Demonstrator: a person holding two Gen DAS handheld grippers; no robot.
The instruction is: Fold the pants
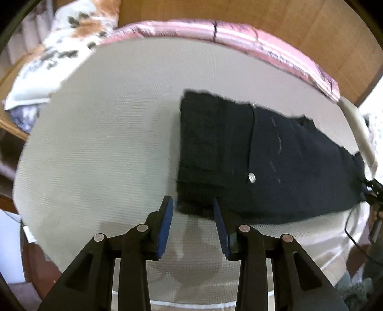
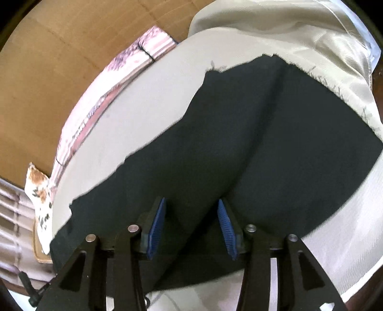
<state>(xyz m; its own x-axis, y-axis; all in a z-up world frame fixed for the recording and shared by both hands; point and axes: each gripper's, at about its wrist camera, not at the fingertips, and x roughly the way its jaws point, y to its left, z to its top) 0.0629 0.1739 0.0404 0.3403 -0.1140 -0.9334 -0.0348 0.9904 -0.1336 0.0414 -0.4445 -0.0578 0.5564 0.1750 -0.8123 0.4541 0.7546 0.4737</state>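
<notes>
Dark pants (image 1: 263,162) lie flat on a beige bed cover (image 1: 95,148), folded lengthwise, with a silver button (image 1: 251,178) showing near the waist. My left gripper (image 1: 192,203) hovers open above the near left corner of the pants, nothing between its blue pads. In the right wrist view the pants (image 2: 239,148) fill the middle, a long crease running away from me. My right gripper (image 2: 191,203) stands open just over the dark cloth, its blue pads apart and holding nothing.
A pink patterned blanket (image 1: 239,36) edges the far side of the bed against a wooden board (image 1: 287,19). A floral pillow (image 1: 67,47) lies at the far left. A black cable (image 1: 354,234) hangs at the right edge. Rumpled beige fabric (image 2: 311,31) bunches beyond the pants.
</notes>
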